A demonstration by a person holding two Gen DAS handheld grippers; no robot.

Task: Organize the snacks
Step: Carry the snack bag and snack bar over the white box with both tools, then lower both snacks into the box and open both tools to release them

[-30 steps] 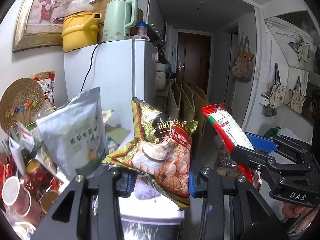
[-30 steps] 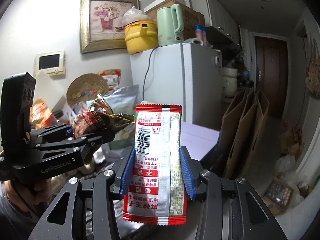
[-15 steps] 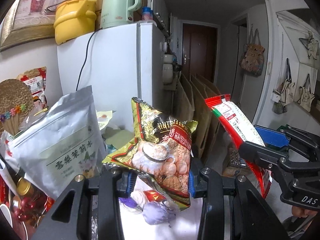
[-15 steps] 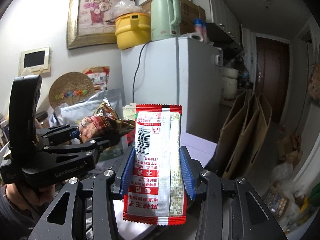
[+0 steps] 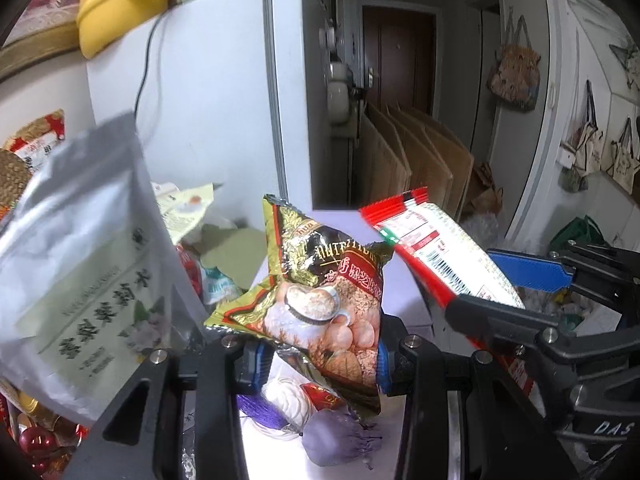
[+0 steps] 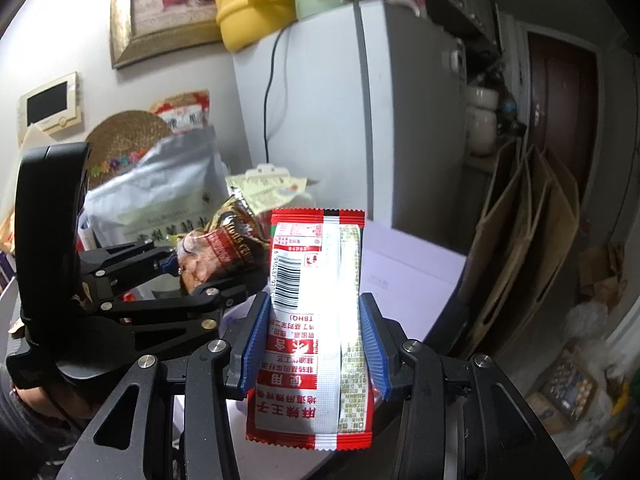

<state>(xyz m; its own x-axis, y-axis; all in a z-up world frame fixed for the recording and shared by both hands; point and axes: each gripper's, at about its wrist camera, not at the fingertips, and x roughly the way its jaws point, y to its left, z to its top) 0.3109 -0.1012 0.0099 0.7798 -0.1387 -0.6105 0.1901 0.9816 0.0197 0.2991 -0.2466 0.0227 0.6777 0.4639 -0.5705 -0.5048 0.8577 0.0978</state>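
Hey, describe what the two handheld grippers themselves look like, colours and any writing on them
Both are matte black linkage frames with silver screw heads and ribbed blue finger pads. The left gripper has a tall black housing behind it; the right gripper shows white "DAS" lettering on its body in the left wrist view.

White refrigerator [image 6: 352, 120] against a pale wall [image 6: 60, 20], gilt-framed floral picture [image 6: 160, 4] upper left, dark brown door [image 5: 396, 56] down the hallway, folded cardboard [image 5: 420, 160] leaning beside it, tote bags [image 5: 516, 76] hanging right.

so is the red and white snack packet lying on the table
No, the red and white snack packet is held upright off the table, clamped in the right hand-held gripper.
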